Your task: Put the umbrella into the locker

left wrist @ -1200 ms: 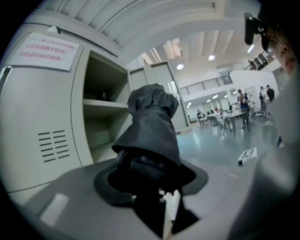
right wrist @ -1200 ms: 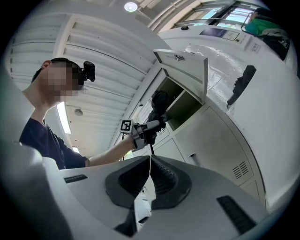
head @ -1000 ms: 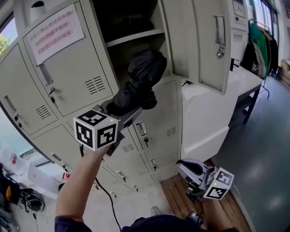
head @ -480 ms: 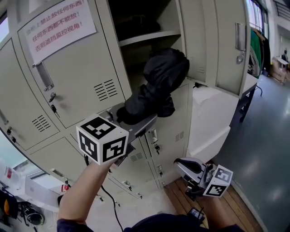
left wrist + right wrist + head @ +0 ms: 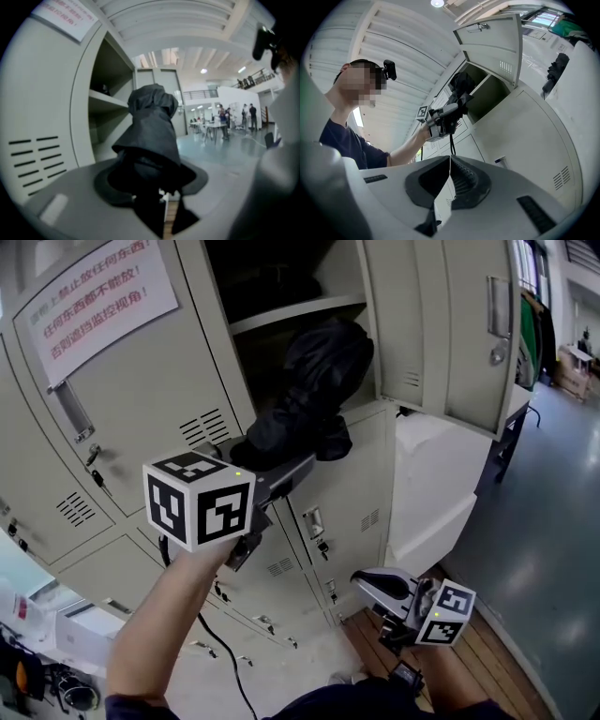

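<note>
Sagging in crumpled black folds, the umbrella (image 5: 317,381) fills the left gripper (image 5: 279,465).

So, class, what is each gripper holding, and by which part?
The left gripper clamps the black umbrella by its near end, the rest sticking out ahead. The right gripper is shut and empty.

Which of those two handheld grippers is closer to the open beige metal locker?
Left. The left gripper holds the black folded umbrella at the open beige metal locker; the right gripper hangs well below it, jaws shut.
</note>
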A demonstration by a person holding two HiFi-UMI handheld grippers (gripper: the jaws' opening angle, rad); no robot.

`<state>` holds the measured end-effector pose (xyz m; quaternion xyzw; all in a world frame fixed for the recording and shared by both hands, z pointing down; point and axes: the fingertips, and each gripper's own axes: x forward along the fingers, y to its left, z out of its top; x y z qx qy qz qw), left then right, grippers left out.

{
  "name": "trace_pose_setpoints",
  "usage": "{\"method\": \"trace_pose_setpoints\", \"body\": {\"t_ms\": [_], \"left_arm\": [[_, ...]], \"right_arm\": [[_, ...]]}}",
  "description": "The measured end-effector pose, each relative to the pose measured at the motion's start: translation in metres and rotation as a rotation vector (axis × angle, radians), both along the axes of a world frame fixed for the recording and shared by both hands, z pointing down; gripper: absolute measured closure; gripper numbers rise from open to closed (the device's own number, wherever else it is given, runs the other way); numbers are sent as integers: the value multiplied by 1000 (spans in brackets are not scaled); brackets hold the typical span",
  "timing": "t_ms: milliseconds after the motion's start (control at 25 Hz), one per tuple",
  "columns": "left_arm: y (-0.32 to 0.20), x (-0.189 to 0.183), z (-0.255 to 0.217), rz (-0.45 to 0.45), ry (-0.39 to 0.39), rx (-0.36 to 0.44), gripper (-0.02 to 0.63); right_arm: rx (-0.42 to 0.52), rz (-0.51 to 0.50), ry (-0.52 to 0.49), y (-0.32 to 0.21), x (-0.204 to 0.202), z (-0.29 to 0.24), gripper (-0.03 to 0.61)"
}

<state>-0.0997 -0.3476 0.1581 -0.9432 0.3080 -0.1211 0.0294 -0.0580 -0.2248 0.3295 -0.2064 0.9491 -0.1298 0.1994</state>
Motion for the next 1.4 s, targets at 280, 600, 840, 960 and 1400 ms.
{"method": "trace_pose_setpoints", "body": {"t_ms": [280,600,840,960,1400], "left_arm": [[-49,24,-8,-156,-99,-75,394],[-93,47,-6,-310,-181,-152,394],[-121,50,-10,-418,-200,-188,394],[-134,54,-8,-443,-207,-205,394],[-191,63,-6,-517,-244,-278,393]], "right_arm": [[9,-136,-52,-11,13,5,571],[43,-252,-109,-22,30,-1,571],[51,-267,-140,-23,48,-2,571],[51,-260,-145,-25,55,-2,571],[51,-195,-174,-42,86,-2,571]]}}
